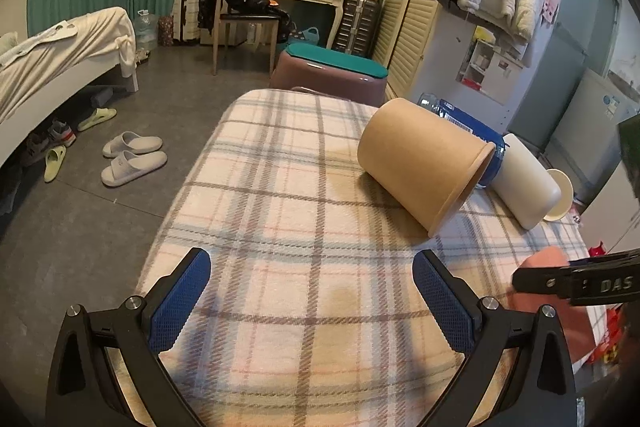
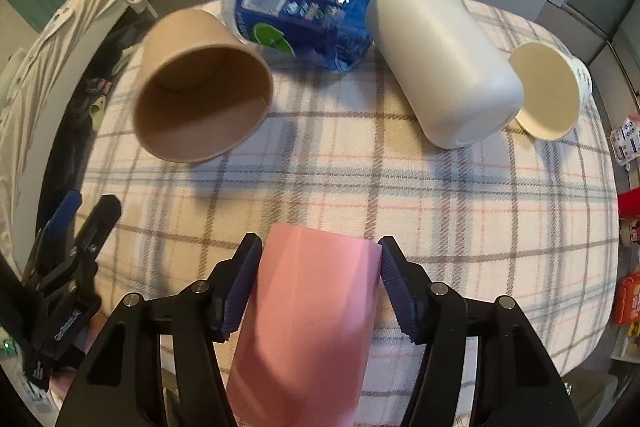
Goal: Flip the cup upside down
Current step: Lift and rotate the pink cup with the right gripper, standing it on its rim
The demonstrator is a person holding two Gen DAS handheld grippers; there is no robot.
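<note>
The pink cup (image 2: 308, 311) could slip or buckle during the turn, since its smooth thin wall is pinched only at the sides. The right gripper (image 2: 316, 275) clamps it low over the plaid tablecloth (image 2: 400, 195). The left gripper (image 1: 312, 303) is wide open, holding nothing, near the fallen brown paper cup (image 1: 424, 163).
</note>
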